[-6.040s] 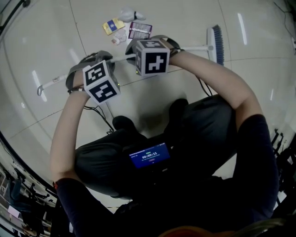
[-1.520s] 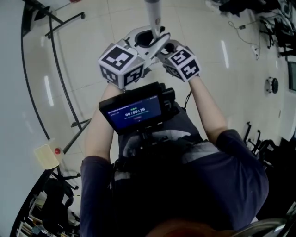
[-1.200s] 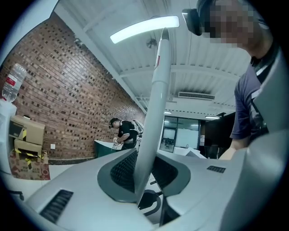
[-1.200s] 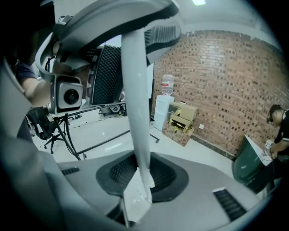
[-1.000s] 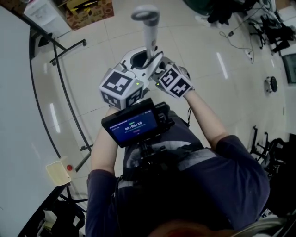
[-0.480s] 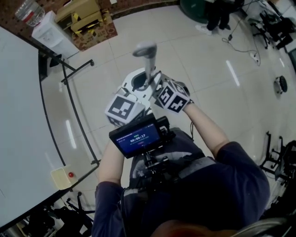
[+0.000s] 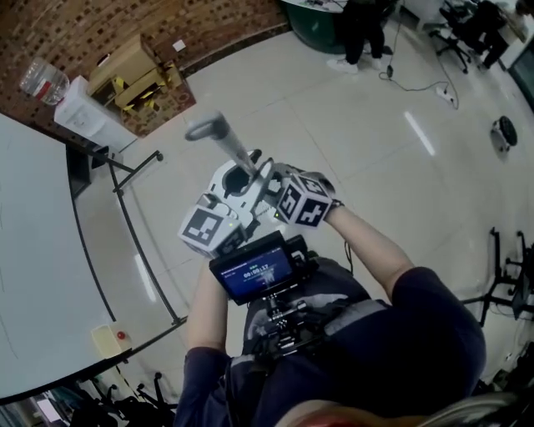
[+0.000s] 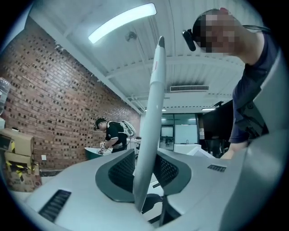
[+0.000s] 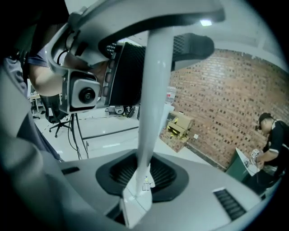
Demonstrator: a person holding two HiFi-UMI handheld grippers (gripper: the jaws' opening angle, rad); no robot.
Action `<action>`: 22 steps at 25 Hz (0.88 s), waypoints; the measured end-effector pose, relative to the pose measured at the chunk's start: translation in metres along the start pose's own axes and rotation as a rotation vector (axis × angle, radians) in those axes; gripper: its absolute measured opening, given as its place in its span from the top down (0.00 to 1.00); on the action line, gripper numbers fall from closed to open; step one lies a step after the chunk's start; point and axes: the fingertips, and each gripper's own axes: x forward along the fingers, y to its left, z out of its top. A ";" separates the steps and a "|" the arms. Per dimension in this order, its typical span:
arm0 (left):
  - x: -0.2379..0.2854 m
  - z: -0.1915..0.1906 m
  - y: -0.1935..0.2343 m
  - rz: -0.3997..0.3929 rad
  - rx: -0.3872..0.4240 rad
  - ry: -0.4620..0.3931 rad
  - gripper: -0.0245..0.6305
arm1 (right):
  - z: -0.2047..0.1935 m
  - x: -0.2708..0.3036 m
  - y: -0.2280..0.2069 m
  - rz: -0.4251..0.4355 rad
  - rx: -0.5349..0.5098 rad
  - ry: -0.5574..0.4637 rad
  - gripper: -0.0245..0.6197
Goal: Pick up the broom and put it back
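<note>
The broom's pale handle (image 7: 229,146) rises between both grippers and leans up-left, its looped end on top; the brush head is hidden. My left gripper (image 7: 240,182), marker cube at lower left, is shut on the handle. In the left gripper view the handle (image 8: 151,122) stands between the dark pads (image 8: 118,173), which press on it; these jaws have just been opening a little. My right gripper (image 7: 269,179) grips the same handle just beside it. The right gripper view shows the handle (image 9: 151,103) running through the right gripper (image 9: 142,176), with the left gripper (image 9: 90,88) above.
A whiteboard (image 7: 29,250) on a dark stand (image 7: 125,196) fills the left. Cardboard boxes (image 7: 133,67) and a white cabinet (image 7: 83,117) sit against the brick wall (image 7: 125,21). A person (image 7: 363,25) stands by a green table (image 7: 313,17) at the top. A round floor robot (image 7: 503,132) lies at right.
The broom, once flat on the floor, is held upright. Over the last second both grippers carried it towards the brick wall, and the handle now leans left.
</note>
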 end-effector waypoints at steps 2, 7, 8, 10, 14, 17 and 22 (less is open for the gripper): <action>0.012 0.002 -0.010 0.046 0.018 0.017 0.86 | -0.014 -0.021 -0.006 -0.001 0.026 -0.008 0.79; 0.024 0.003 -0.020 0.136 -0.046 0.032 0.91 | -0.033 -0.057 -0.016 -0.008 0.043 -0.033 0.80; 0.025 0.002 -0.019 0.146 -0.054 0.036 0.91 | -0.035 -0.060 -0.018 -0.010 0.039 -0.034 0.80; 0.023 -0.001 -0.015 0.171 -0.056 0.048 0.91 | -0.036 -0.060 -0.021 -0.025 0.029 -0.032 0.80; 0.003 -0.002 -0.003 0.206 0.005 0.066 0.91 | -0.023 -0.041 -0.020 -0.072 0.015 -0.033 0.80; 0.008 -0.004 -0.009 0.183 -0.009 0.062 0.91 | -0.028 -0.044 -0.020 -0.080 0.020 -0.035 0.80; -0.008 0.006 -0.006 0.176 0.091 0.066 0.87 | -0.010 -0.035 -0.006 -0.036 0.025 -0.049 0.80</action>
